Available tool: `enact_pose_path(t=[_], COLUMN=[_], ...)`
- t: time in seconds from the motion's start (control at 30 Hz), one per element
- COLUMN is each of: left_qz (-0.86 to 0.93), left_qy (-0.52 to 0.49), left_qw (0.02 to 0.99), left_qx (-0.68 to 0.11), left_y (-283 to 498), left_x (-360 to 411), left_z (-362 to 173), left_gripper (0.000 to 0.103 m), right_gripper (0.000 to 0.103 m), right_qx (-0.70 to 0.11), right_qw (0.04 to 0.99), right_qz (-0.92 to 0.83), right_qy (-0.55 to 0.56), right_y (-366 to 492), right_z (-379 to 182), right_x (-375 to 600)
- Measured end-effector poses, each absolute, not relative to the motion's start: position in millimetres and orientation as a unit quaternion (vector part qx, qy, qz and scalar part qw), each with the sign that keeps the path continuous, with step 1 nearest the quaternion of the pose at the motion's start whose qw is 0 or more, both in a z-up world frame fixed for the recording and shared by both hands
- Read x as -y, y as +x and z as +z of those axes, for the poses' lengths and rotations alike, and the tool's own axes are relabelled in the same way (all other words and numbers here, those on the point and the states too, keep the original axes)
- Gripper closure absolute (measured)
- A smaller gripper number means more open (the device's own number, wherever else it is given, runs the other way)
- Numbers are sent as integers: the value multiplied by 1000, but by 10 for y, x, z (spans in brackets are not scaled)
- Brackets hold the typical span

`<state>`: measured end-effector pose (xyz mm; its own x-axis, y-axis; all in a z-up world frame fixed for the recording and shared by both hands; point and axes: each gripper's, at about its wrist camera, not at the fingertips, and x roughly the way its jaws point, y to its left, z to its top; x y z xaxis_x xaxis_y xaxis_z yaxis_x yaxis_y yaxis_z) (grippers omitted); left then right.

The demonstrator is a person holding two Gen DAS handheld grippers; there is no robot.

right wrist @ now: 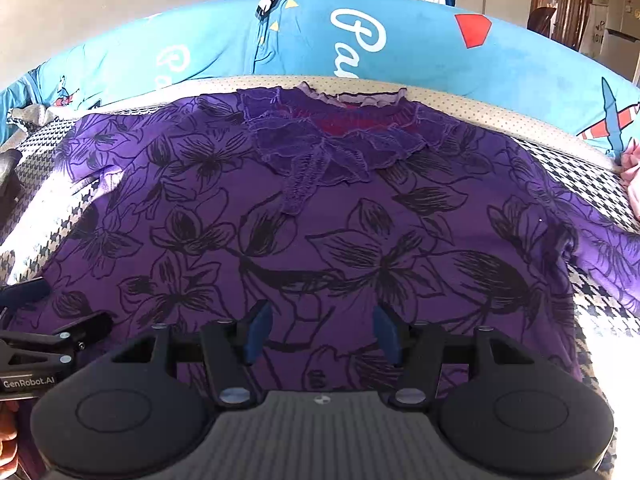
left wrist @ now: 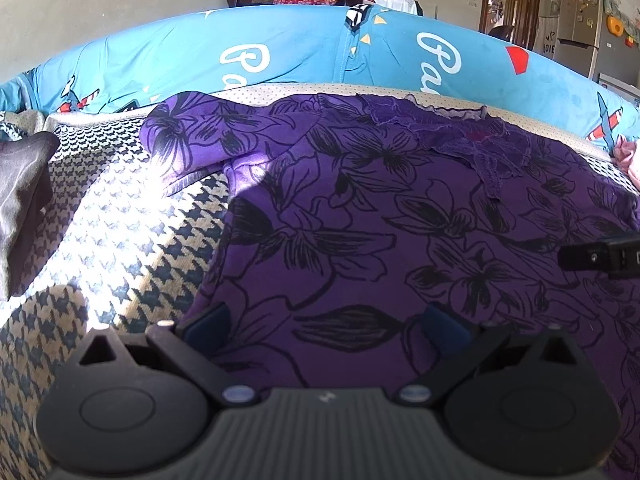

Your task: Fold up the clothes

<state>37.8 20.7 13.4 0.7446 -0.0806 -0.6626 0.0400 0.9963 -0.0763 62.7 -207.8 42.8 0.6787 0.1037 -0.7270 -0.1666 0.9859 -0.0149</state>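
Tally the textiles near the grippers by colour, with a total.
Purple floral top, spread flat: 1
Blue printed cushion cover behind it: 1
Houndstooth cover underneath: 1
Dark grey cloth at left edge: 1
Pink cloth at right edge, mostly cut off: 1
Total: 5
Both the left gripper and the right gripper are open, holding nothing.

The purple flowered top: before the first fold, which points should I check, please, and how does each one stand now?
1. Purple top lies flat, collar away from the camera: ok.
2. Left gripper open, holding nothing: ok.
3. Right gripper open, holding nothing: ok.
4. Left sleeve spread straight: not ok, it is bunched.
5. Right sleeve laid out: ok, partly out of view.
6. Bottom hem free: cannot tell, hidden.
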Motion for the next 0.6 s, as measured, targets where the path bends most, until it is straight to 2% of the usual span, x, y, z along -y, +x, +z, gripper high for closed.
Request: enact_pose_path(t=[0.33, 0.6], left_qz=[68, 86], left_qy=[-92, -128], left_qw=[931, 939], left_qx=[-346, -309], left_y=[971, 1408], left_x=[-875, -1268], left_z=[292, 484], left_gripper=[0, 0], right_gripper=[47, 37], right_qx=[-411, -402], right_qw=[906, 910], right_qz=[77, 65], right_qy=[-66, -78], right_y=[793, 881], right_z=[270, 201], right_x=[1741, 1628])
